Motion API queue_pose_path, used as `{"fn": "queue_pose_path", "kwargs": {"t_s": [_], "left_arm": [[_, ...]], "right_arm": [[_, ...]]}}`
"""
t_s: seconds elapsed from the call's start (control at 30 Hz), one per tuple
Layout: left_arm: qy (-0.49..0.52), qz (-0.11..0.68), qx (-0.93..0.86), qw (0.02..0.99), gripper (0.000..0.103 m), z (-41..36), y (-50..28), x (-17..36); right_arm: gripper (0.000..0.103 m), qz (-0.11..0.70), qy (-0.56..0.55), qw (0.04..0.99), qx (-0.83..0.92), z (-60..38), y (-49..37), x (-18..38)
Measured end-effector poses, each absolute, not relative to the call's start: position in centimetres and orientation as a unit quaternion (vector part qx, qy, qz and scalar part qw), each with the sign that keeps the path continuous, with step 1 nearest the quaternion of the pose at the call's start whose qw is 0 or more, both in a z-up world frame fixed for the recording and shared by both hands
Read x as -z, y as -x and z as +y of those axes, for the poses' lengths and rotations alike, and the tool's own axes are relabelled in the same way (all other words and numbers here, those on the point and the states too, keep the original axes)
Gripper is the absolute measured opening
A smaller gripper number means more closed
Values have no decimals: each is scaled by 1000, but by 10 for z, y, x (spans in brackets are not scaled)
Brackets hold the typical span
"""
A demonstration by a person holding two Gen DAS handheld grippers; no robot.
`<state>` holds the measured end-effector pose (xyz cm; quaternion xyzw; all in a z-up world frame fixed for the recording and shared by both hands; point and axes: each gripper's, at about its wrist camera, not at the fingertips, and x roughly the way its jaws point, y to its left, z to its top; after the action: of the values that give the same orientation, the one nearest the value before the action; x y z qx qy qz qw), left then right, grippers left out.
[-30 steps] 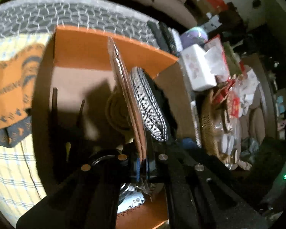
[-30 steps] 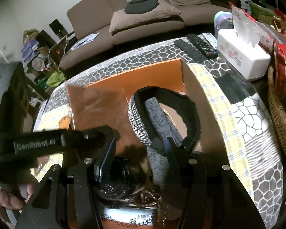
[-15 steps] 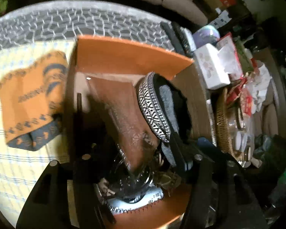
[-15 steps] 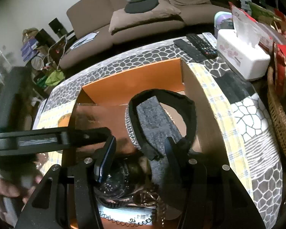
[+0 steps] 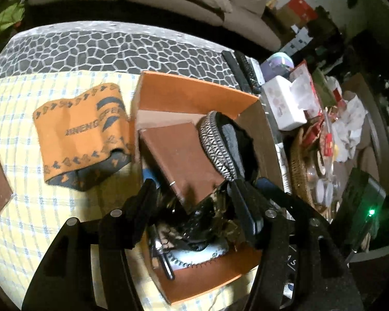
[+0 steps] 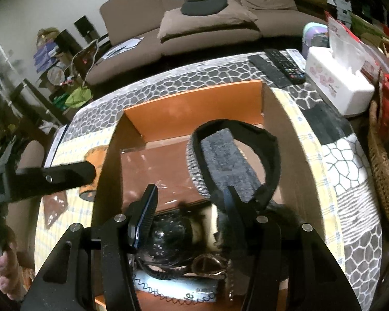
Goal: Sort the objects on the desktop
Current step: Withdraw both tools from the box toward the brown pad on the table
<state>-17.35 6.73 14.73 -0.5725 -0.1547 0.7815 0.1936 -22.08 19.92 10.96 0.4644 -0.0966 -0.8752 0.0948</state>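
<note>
A second ago the left gripper (image 5: 194, 207) pinched the brown card (image 5: 179, 155) upright on its edge; now its jaws stand open and empty, and the card lies tilted in the orange box (image 5: 194, 96), its long axis running toward the far wall, beside the headband (image 5: 217, 145). The right gripper (image 6: 192, 207) hangs open over the box.

Now released by the left gripper (image 5: 194, 207), its jaws parted and lifted back above the orange box (image 5: 194, 96), and lying flat inside beside the patterned headband (image 5: 216, 147) instead of standing on edge: the brown leather card (image 5: 179, 155).
</note>
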Motion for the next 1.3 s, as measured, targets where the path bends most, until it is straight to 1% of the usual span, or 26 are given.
{"fn": "queue_pose_path", "kwargs": {"t_s": [0.1, 0.2, 0.27, 0.33, 0.43, 0.47, 0.53, 0.77, 0.8, 0.87, 1.3], "left_arm": [[564, -156, -789, 187, 62, 53, 163, -151], [552, -144, -804, 165, 71, 34, 151, -155], [546, -134, -813, 151, 78, 23, 144, -156], [541, -128, -820, 136, 79, 8, 136, -157], [535, -122, -827, 118, 80, -10, 124, -155], [533, -121, -830, 111, 86, -17, 120, -154], [527, -119, -836, 98, 92, -30, 113, -153], [511, -105, -852, 48, 93, -69, 90, -144], [510, -109, -852, 43, 94, -77, 87, -142], [507, -114, -853, 37, 102, -89, 83, -140], [484, -142, -864, 4, 102, -175, 72, -127]], "right_arm": [[54, -85, -469, 99, 874, 188, 220, -109], [54, -76, -469, 106, 874, 178, 219, -113], [60, -68, -468, 109, 874, 169, 218, -115], [76, -62, -467, 112, 875, 162, 216, -117], [79, -53, -467, 117, 875, 150, 215, -118], [80, -51, -467, 118, 875, 146, 214, -119], [81, -47, -466, 124, 875, 136, 212, -120], [85, -21, -461, 147, 875, 89, 205, -126], [87, -17, -457, 152, 876, 80, 204, -127], [89, -10, -452, 156, 878, 68, 201, -129], [89, 14, -436, 177, 882, -14, 197, -129]]}}
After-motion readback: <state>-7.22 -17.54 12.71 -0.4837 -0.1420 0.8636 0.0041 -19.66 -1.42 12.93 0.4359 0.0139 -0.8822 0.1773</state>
